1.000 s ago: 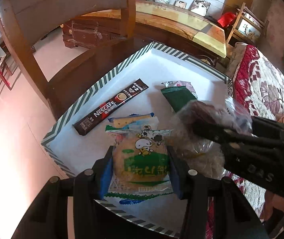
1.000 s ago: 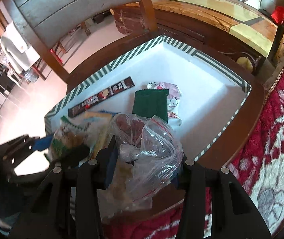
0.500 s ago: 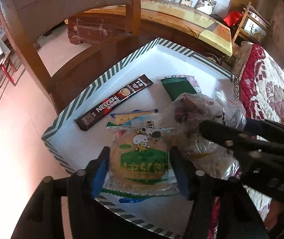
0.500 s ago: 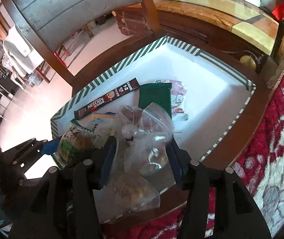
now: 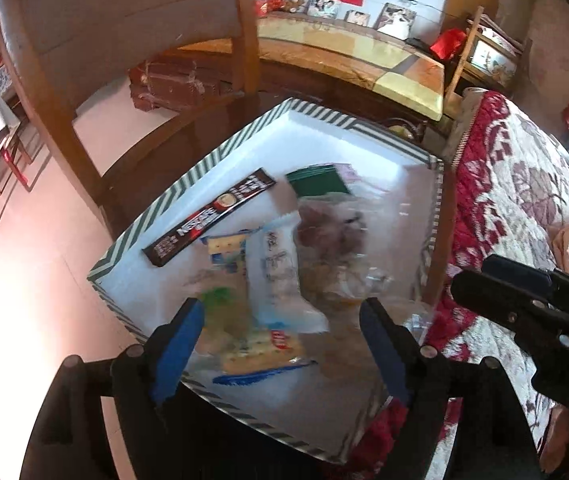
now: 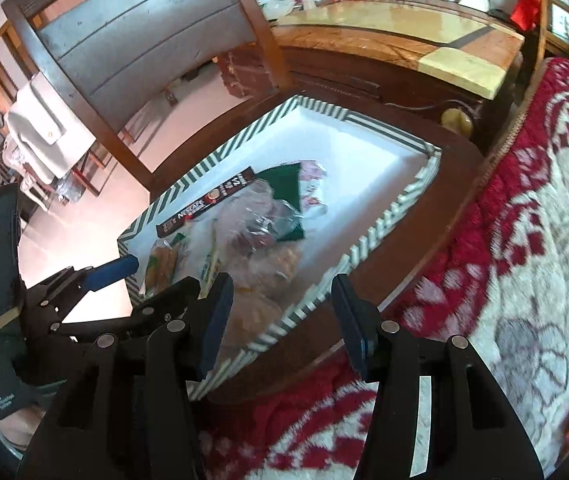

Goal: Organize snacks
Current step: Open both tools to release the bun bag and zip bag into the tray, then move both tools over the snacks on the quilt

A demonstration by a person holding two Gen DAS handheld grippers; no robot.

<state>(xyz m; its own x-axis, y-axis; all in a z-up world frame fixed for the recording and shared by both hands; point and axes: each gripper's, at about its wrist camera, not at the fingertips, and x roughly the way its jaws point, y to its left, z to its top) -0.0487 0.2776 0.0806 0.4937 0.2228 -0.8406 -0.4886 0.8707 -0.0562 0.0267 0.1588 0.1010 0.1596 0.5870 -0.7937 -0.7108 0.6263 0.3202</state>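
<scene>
Both your grippers are spread wide and holding nothing: left gripper (image 5: 282, 344), right gripper (image 6: 280, 316). The snacks sit inside the white tray with the green-striped rim (image 5: 156, 216): dark brown Nescafé coffee stick (image 5: 208, 218), clear zip bag of snacks (image 5: 332, 248), blurry green-labelled cake packet (image 5: 224, 312).

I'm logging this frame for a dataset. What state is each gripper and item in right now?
Left gripper: open, empty, over the box.
Right gripper: open, empty, at the box edge.
Box: lidless, holding the snacks.
Clear bag: lying in the box.
Nescafe stick: lying flat, sealed.
Green packet: lying flat.
</scene>
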